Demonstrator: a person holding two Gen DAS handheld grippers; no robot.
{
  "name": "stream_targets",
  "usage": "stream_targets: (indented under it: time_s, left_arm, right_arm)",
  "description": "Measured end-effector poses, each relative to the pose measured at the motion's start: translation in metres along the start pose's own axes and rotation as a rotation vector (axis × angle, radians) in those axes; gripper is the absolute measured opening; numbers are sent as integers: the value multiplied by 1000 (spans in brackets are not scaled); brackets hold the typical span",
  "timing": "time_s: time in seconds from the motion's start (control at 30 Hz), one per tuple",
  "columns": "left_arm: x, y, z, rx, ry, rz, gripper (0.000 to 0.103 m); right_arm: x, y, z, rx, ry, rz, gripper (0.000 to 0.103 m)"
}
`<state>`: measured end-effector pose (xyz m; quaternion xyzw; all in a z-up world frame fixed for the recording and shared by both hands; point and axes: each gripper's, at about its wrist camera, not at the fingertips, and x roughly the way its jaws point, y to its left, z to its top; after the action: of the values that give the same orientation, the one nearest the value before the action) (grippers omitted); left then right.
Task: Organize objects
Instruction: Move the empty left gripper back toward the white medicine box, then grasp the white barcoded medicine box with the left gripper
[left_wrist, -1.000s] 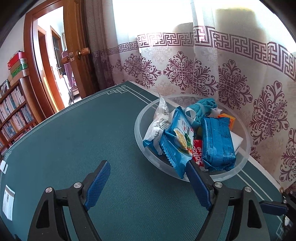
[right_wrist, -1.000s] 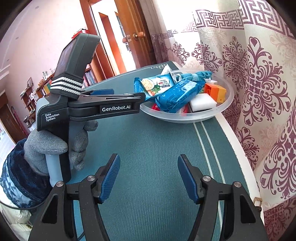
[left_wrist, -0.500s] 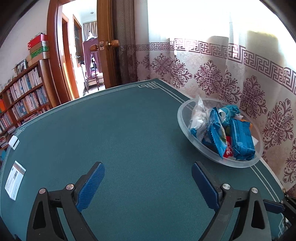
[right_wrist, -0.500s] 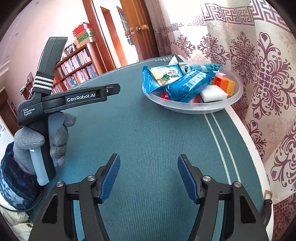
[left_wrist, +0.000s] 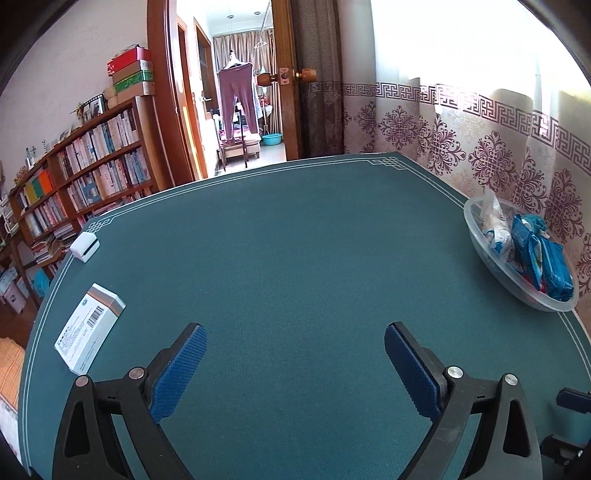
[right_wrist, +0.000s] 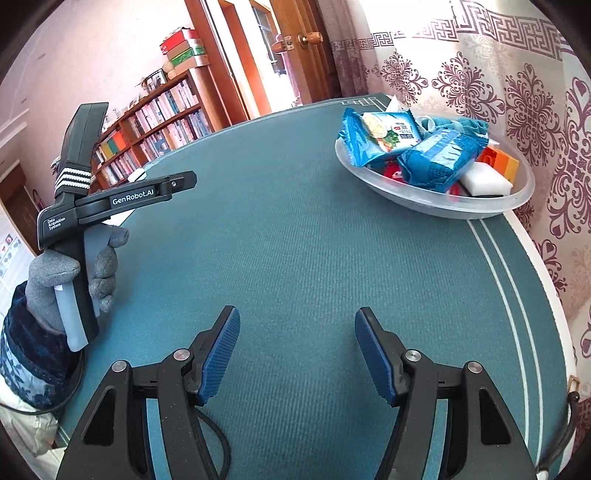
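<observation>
Nearest you: your left claw (left_wrist: 295, 363) hangs over bare green surface (left_wrist: 295, 258), jaws just spread wide, nothing between them. Your right claw (right_wrist: 297, 345) is released, part-open, empty, over the same surface. Your gloved left hand (right_wrist: 70, 273) grips its handle at left in the right wrist view.

Left edge: a white carton (left_wrist: 90, 326) lying flat; beyond it a small white block (left_wrist: 85, 246).

Right edge, against the curtain (left_wrist: 480, 147): the clear bowl (right_wrist: 436, 201) holding blue snack packets (right_wrist: 439, 160), a white sponge (right_wrist: 487, 179) and an orange block (right_wrist: 502, 162).

Far: a bookshelf (left_wrist: 85, 177) and an open doorway (left_wrist: 236, 110).
</observation>
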<state>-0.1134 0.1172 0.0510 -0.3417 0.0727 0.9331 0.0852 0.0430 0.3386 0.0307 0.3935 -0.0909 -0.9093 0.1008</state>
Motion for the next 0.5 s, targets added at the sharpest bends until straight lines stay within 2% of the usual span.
stream_targets:
  time_s: [0.5]
  left_arm:
    - [0, 127, -5, -124, -5, 217, 100]
  right_arm:
    - [21, 32, 10, -31, 29, 29, 67]
